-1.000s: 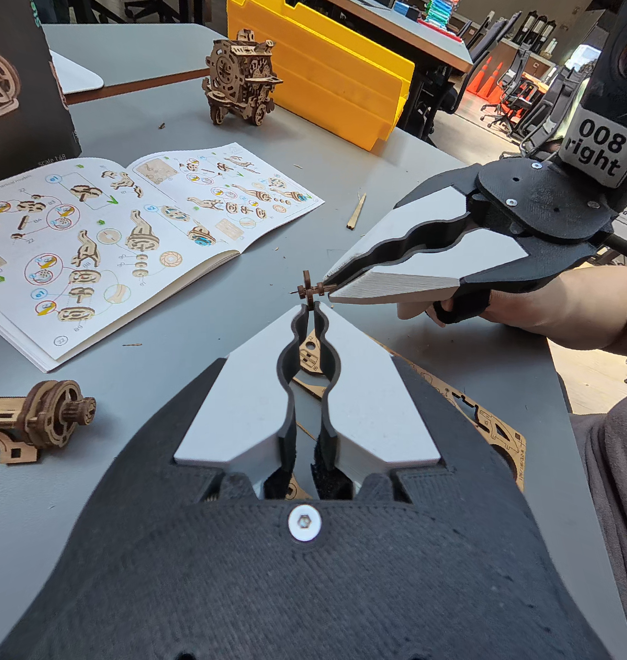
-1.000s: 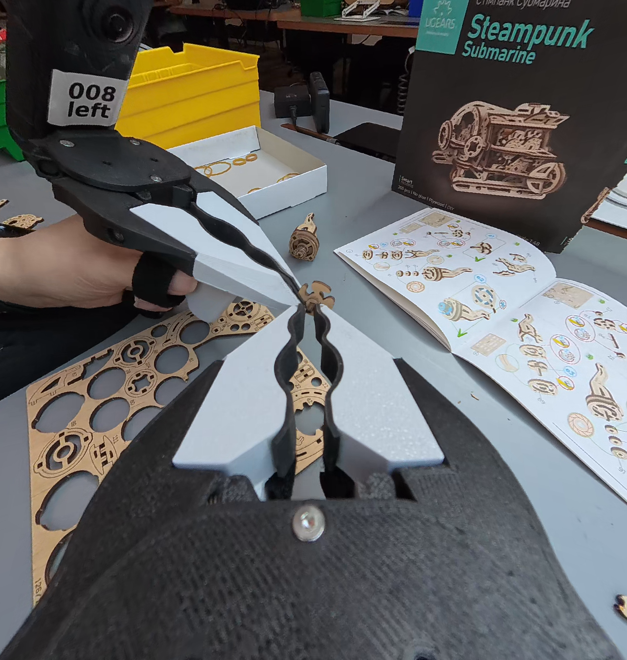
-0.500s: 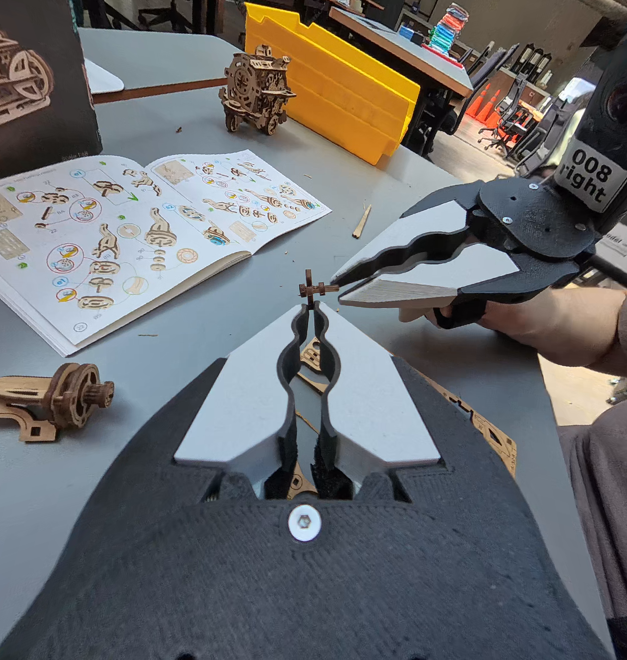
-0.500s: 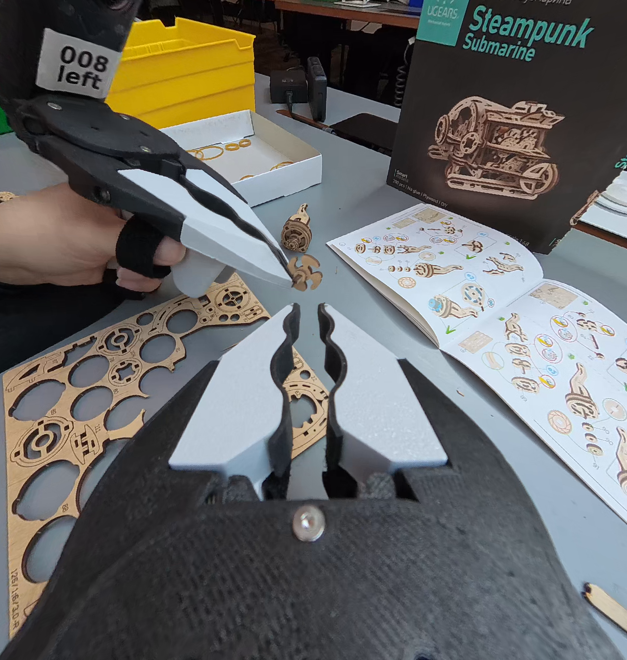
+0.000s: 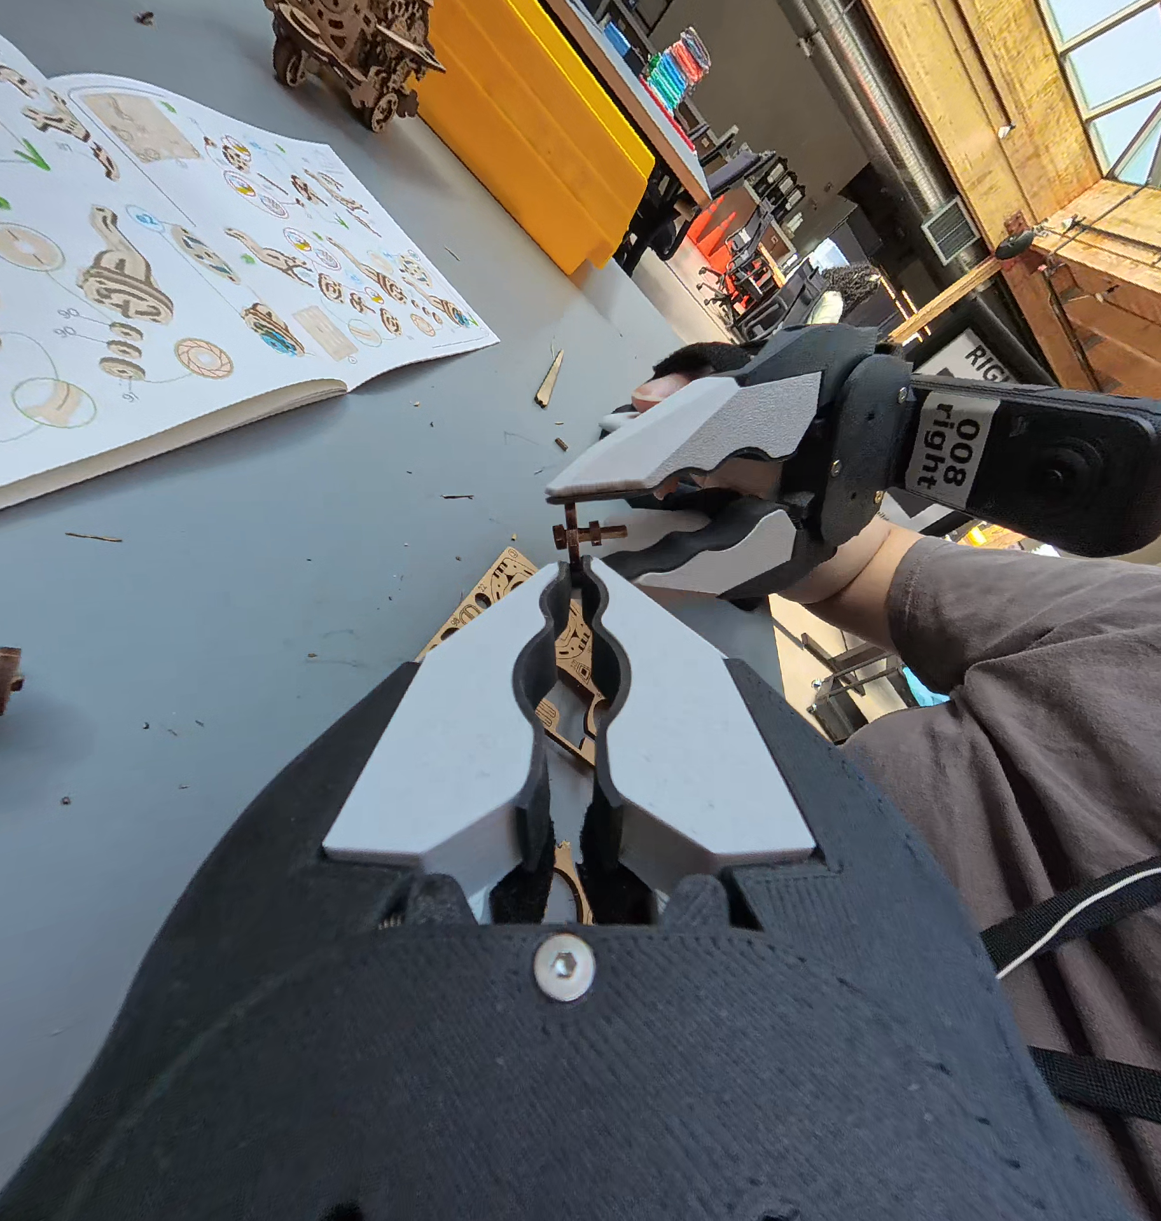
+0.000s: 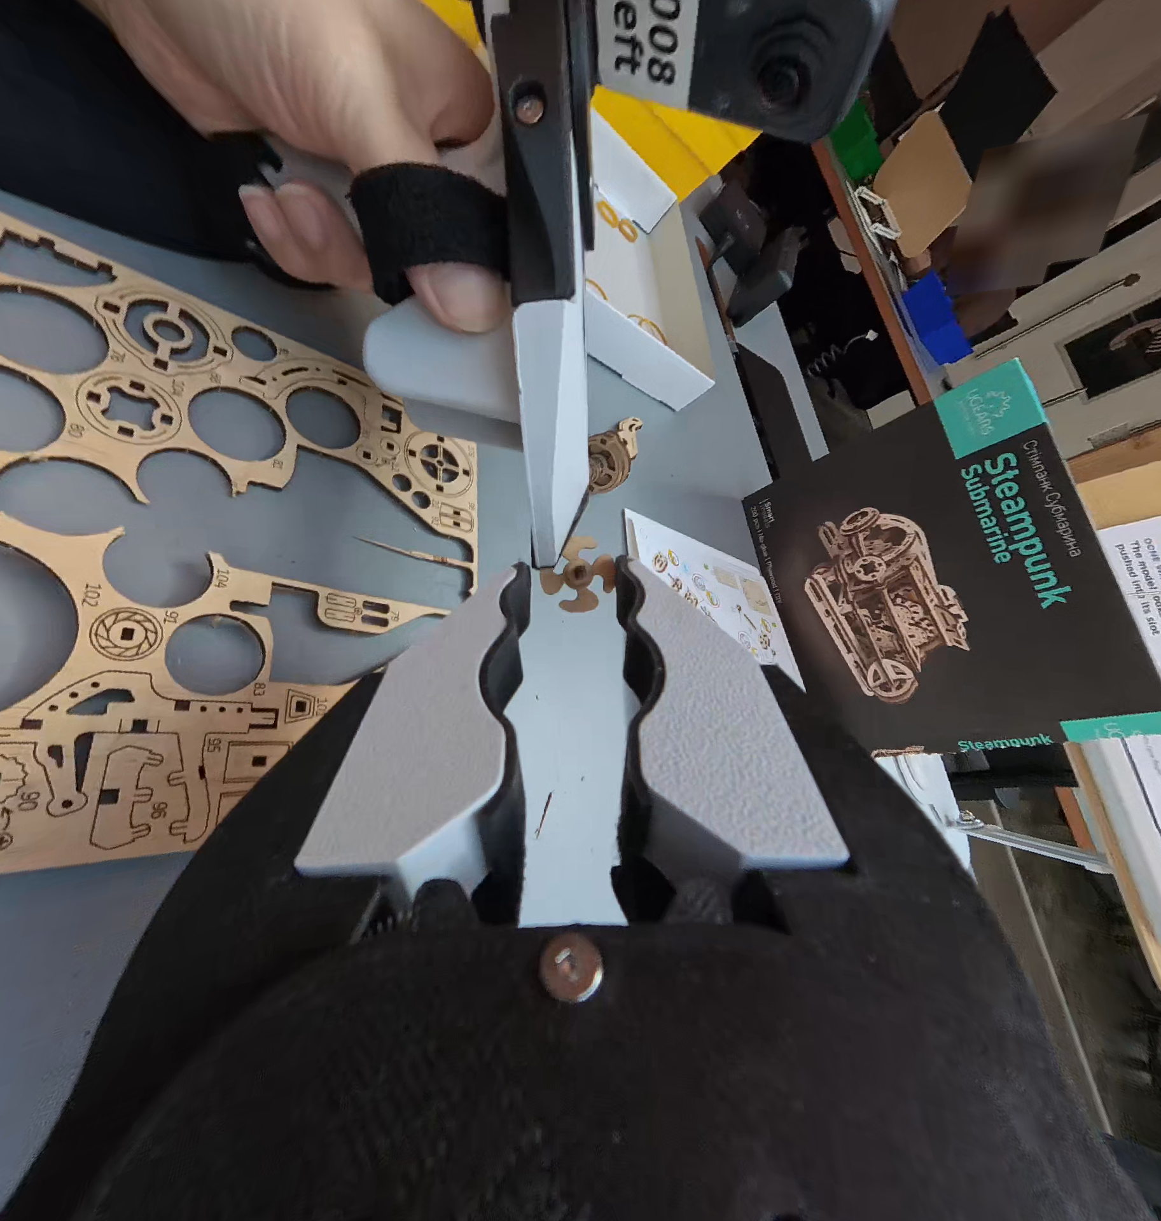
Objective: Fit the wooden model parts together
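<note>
Nearest in the left wrist view, the left gripper has its fingers pinched almost together on the edge of a small wooden propeller, holding it up above the grey table. A short wooden axle already sits through the propeller's hub, so that joint looks made, though how fully seated it is cannot be told.

Just beyond, the right gripper is partly open, its fingers spread on either side of the propeller; the right wrist view shows the blade tips close to both fingers, but whether they touch is unclear. By the look of it, it is about to press or re-grip the piece.

Under the grippers lies the cut plywood sheet, many holes empty and some parts left in it. Farther left lies the open instruction booklet, and beyond it stands a larger wooden assembly. Judging by these loose pieces, much fitting remains.
</note>
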Demonstrator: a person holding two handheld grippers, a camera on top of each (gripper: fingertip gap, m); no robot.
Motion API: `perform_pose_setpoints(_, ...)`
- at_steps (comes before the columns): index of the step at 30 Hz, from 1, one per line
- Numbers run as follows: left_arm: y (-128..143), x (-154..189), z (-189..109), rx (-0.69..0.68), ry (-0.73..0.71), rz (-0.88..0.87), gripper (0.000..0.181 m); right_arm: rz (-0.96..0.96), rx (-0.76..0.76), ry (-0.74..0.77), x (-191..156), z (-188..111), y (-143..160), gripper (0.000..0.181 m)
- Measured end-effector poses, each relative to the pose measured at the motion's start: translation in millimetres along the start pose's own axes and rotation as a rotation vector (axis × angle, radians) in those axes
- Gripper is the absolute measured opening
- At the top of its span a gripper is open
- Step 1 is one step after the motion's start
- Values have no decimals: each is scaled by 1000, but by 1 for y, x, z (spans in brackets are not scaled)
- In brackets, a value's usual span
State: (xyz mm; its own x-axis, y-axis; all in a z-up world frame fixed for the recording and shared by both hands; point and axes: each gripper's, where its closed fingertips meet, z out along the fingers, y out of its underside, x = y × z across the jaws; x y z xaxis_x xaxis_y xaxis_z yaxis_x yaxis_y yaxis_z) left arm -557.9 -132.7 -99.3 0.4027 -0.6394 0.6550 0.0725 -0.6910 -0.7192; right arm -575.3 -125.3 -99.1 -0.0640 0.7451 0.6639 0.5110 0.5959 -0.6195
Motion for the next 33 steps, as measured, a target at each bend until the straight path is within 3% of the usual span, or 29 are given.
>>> perform_pose_setpoints(4, 7, 0, 3, -57, -51, 92, 1, -62, -28, -6, -7, -4, 5, 26)
perform_pose_setpoints(10, 9, 0, 3, -72, -80, 130, 1, -7, -30, -25, -7, -4, 6, 22)
perform_pose_setpoints(11, 4, -2, -3, -58, -110, 149, 8, 0, -33, -35, -6, -2, 5, 22)
perform_pose_setpoints(14, -14, -4, -34, 8, -228, 236, 24, 59, -73, -151, -7, 15, 6, 22)
perform_pose_setpoints(20, -27, 1, -120, 183, -496, 344, 24, 247, -120, -455, -18, 89, -29, 22)
perform_pose_setpoints(24, -22, 12, -168, 275, -623, 365, 23, 300, -212, -588, -30, 122, -43, 22)
perform_pose_setpoints(28, -8, 21, -192, 317, -650, 342, 23, 264, -253, -609, -34, 139, -49, 22)
perform_pose_setpoints(33, 6, 28, -198, 340, -612, 312, 23, 271, -300, -647, -38, 145, -49, 22)
